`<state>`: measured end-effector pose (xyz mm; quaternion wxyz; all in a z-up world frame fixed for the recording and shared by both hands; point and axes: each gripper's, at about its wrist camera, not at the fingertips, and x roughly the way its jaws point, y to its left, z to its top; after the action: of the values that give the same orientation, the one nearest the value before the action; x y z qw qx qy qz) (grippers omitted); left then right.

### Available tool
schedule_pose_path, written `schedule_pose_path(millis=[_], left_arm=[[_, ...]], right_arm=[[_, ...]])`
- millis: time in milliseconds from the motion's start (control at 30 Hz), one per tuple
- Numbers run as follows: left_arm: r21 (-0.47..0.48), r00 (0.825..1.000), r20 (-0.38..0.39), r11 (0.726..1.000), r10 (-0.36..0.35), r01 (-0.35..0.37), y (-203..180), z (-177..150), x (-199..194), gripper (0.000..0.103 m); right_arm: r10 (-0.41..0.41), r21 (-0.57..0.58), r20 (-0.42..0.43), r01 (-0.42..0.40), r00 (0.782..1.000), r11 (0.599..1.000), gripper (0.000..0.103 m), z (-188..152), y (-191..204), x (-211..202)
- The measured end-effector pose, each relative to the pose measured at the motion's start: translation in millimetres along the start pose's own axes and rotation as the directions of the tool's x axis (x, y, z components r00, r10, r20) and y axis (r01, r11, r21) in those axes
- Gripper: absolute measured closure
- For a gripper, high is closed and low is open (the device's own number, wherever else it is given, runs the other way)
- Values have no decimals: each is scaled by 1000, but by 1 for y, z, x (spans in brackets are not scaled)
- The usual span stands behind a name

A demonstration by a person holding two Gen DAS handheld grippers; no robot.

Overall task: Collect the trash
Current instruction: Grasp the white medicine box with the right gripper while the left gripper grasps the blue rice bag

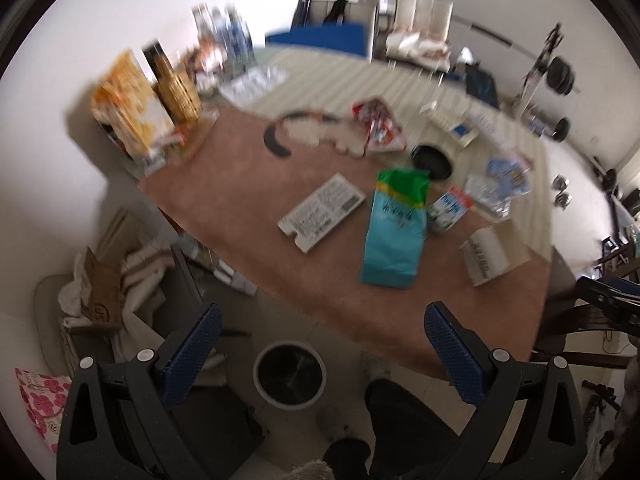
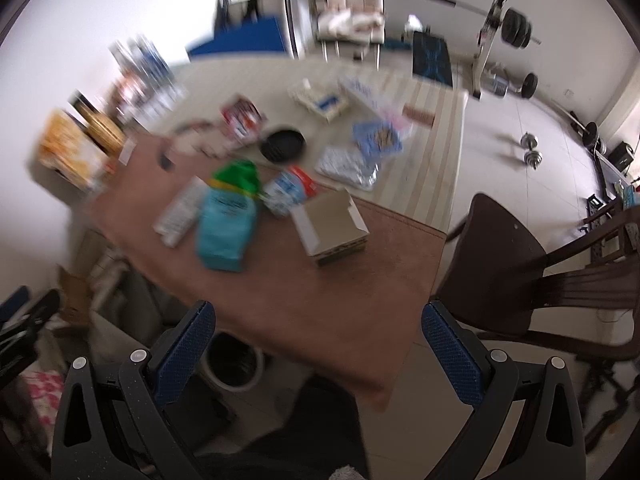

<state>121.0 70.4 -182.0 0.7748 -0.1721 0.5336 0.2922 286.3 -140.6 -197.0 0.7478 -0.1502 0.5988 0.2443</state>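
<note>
Both views are blurred and look down on a brown table [image 1: 248, 184] strewn with trash. A teal and green bag [image 1: 394, 232] [image 2: 226, 220] lies mid-table. Beside it are a flattened white carton [image 1: 322, 212] [image 2: 180, 210], a small milk carton [image 1: 448, 208] [image 2: 288, 190] and an open white box [image 1: 490, 254] [image 2: 332, 228]. A red wrapper [image 1: 378, 124] [image 2: 242, 118] lies farther back. A white bin with a black liner [image 1: 290, 372] [image 2: 234, 362] stands on the floor below the table edge. My left gripper [image 1: 322, 356] and right gripper [image 2: 318, 354] hang open above, holding nothing.
Cereal boxes [image 1: 128, 104] and bottles [image 1: 224, 36] stand at the table's far left. A black dish [image 1: 432, 160], foil and blue packets [image 2: 376, 136] lie on the striped far half. A dark chair [image 2: 520, 264] stands right; a person's dark-clothed leg [image 1: 404, 420] is below.
</note>
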Motion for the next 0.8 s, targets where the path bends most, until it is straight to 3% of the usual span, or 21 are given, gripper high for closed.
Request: schedule_pose_path(millis=[133,233,333,533,567,600,800], left_arm=[[-4,993,-115,1000,-3,3,-10,25,59,0],[11,981,-196,1000,16,-14,-22,41,100,0],[21,966,-260,1000,13,-8,-34,53,133,0],[49,937,-349,998,-11,30,-58,70,179,0],[50,932,-362,998,-20,41,-63,73,186,0],[49,926,-376,997,-33,56,-67,75,192,0],[42,885,-453,989,-109,143,-92,88,231,0]], right_arm=[[-39,-63,-119,32,992,998,0,41,7,82],[-98,-161,-205,65,974,985,0,68,20,152],[-140,-236,-268,76,953,969,0,82,29,194],[-133,-259,-355,39,925,965,0,92,34,241],[-130,-255,-363,36,923,966,1,94,31,246],[-127,-246,-363,36,923,969,11,97,29,247],[-109,-97,-366,78,924,992,14,121,-18,243]])
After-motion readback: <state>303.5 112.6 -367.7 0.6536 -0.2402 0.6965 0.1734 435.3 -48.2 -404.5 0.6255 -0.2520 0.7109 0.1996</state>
